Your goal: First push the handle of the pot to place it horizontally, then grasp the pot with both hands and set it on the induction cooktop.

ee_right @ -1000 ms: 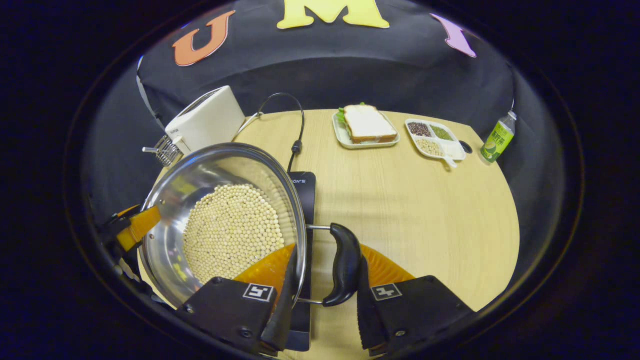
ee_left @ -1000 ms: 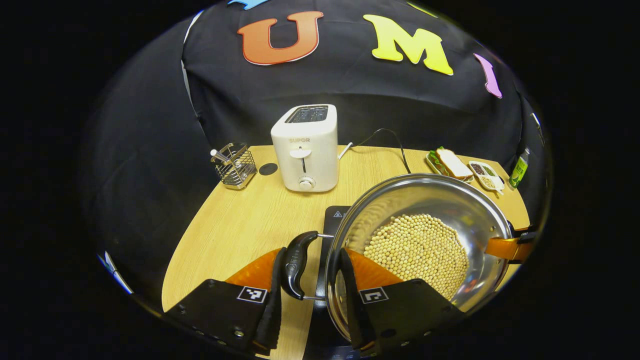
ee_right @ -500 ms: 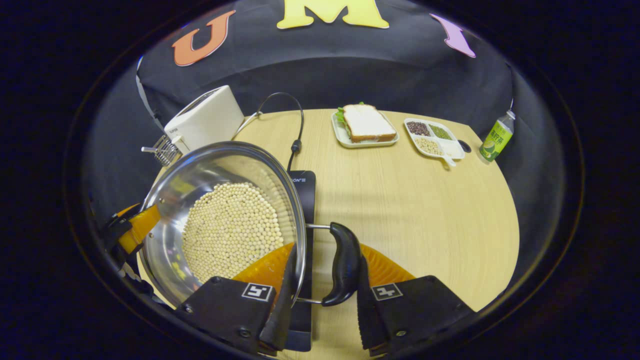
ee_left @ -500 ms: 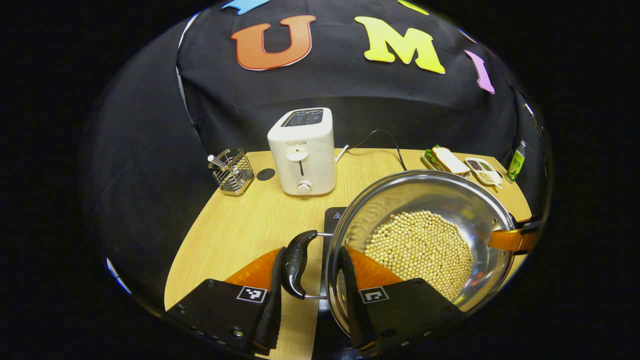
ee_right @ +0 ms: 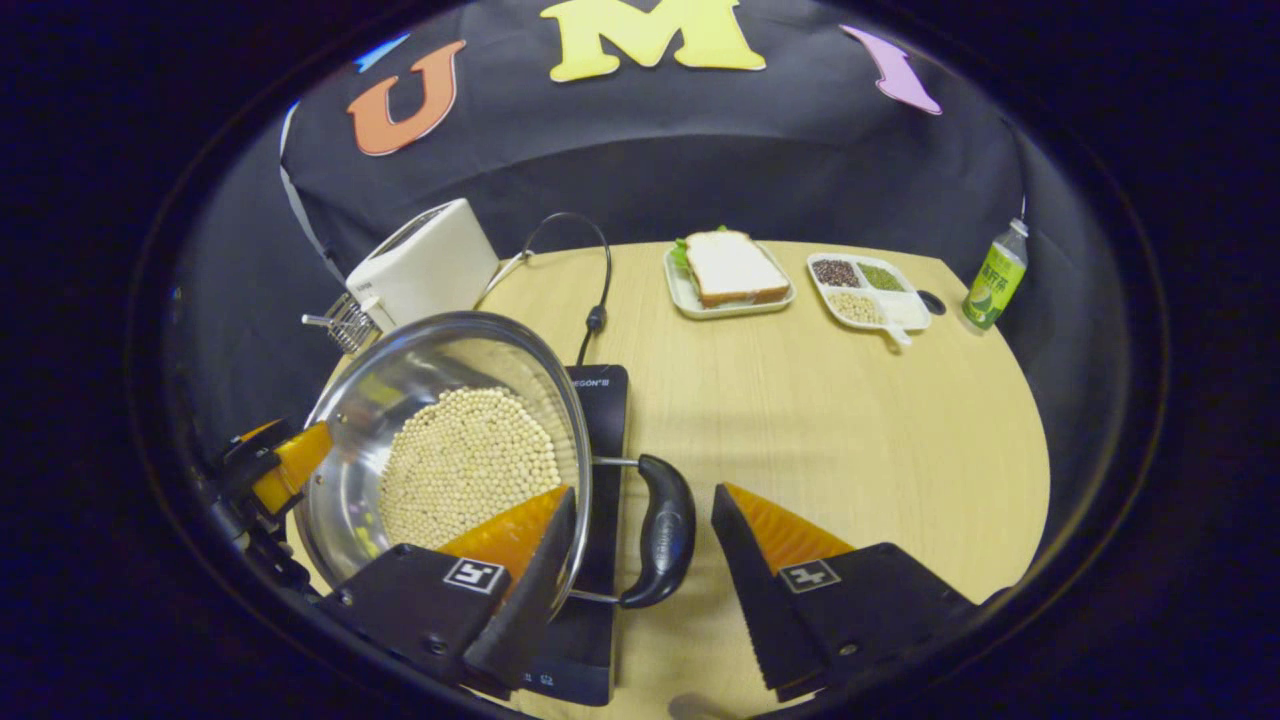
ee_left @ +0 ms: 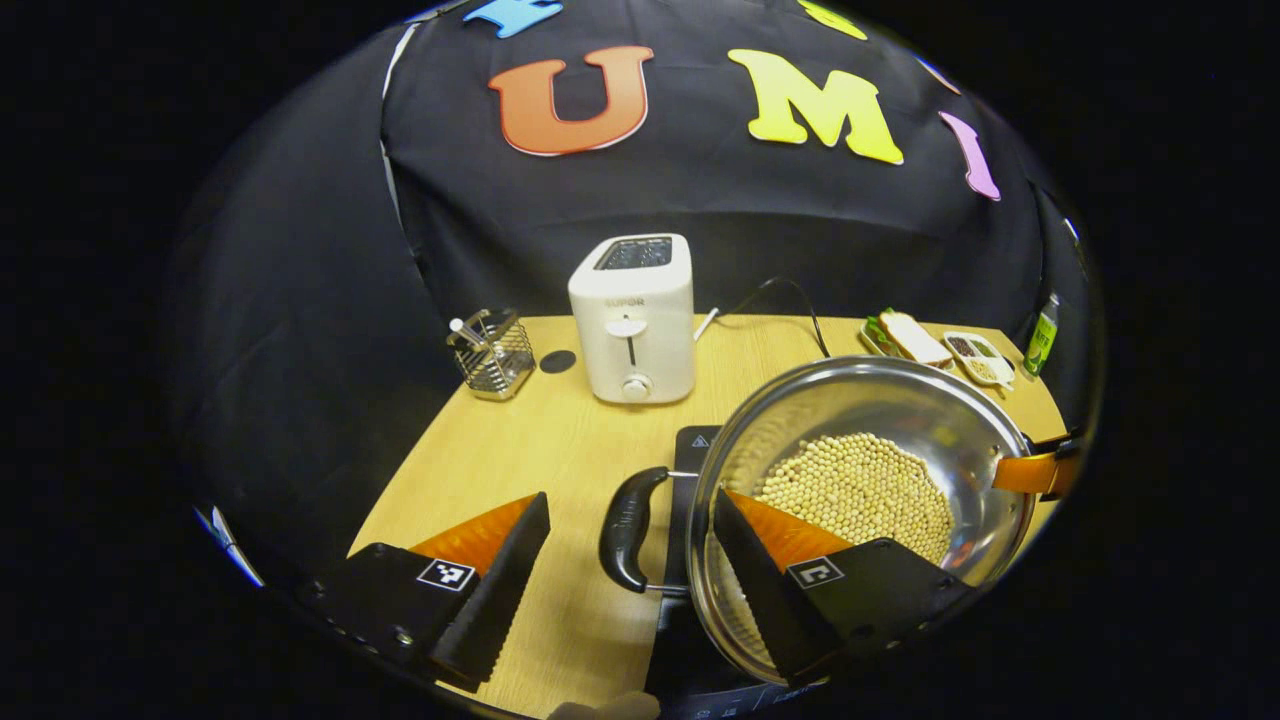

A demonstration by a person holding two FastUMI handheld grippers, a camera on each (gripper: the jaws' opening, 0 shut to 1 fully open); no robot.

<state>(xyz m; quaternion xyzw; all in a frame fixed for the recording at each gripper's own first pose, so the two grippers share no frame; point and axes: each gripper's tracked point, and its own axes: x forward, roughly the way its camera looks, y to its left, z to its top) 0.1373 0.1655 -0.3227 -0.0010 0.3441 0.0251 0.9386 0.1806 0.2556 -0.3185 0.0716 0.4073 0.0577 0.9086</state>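
Two black handles stick out level from the pot, one on each side, so its long axis runs from one gripper to the other. We see the left gripper with its fingers wide apart around the left handle, touching nothing. The pot, full of pale beans, sits on the induction cooktop on the wooden surface. The right gripper is spread wide too, around the right handle.
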